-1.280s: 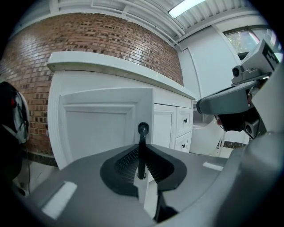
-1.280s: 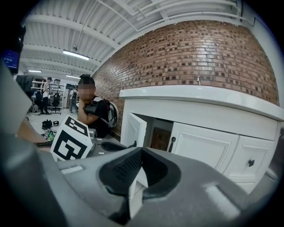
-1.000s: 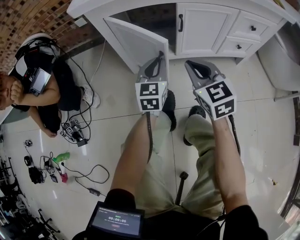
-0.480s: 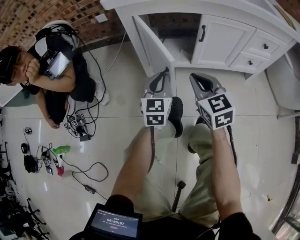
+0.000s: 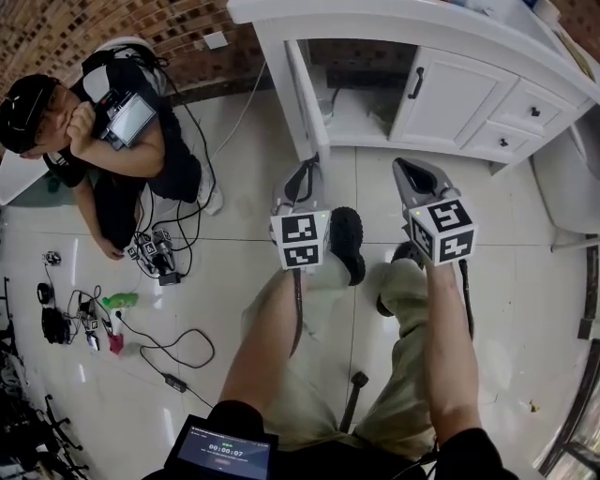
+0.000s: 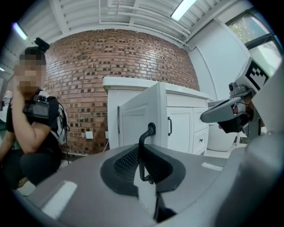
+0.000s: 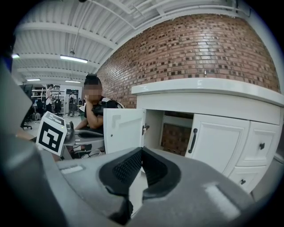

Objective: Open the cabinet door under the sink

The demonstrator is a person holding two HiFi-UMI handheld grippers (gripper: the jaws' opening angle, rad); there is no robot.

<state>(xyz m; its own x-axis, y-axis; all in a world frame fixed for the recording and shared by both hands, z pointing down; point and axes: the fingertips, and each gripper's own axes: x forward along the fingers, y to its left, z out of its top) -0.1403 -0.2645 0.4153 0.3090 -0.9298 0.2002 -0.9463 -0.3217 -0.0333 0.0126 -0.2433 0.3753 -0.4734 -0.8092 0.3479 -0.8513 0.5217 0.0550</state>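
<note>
**Person** (image 5: 108,141): 10 o'clock in the head view. Sits in dark clothes on the tiled floor (image 5: 234,253), against the brick wall (image 5: 56,37).

**Cables** (image 5: 150,255): 8 to 9 o'clock. They lie loose on the floor among small gear, beside the person's feet.

**Tablet** (image 5: 222,452): 7 o'clock, at the wearer's waist, with its screen lit.

**Left gripper** (image 5: 306,167): just left of centre, pointing to 12 o'clock, its marker cube toward the wearer. The jaws have just been closing. They are clamped on the handle (image 6: 141,164), whose black upright bar runs between the pads.

**Door** (image 5: 305,94): 12 o'clock. It is white and panelled, swung wide open and seen edge-on from above. Its free edge is at the left gripper's tip. The handle sits on the outer face, near that edge.

**Cabinet** (image 5: 375,19): 12 to 2 o'clock, white, under a white counter. The bay behind the door stands uncovered and dark inside.

**Right gripper** (image 5: 401,165): at 3 o'clock of the left gripper and apart from it, pointing to 12 o'clock. The jaws are together with nothing between them, and it is clear of the cabinet.

**Second door** (image 5: 457,92): 1 o'clock, closed, with a black bar pull.

**Drawers** (image 5: 530,112): 2 o'clock. There are two, both closed, each with a black knob.
</note>
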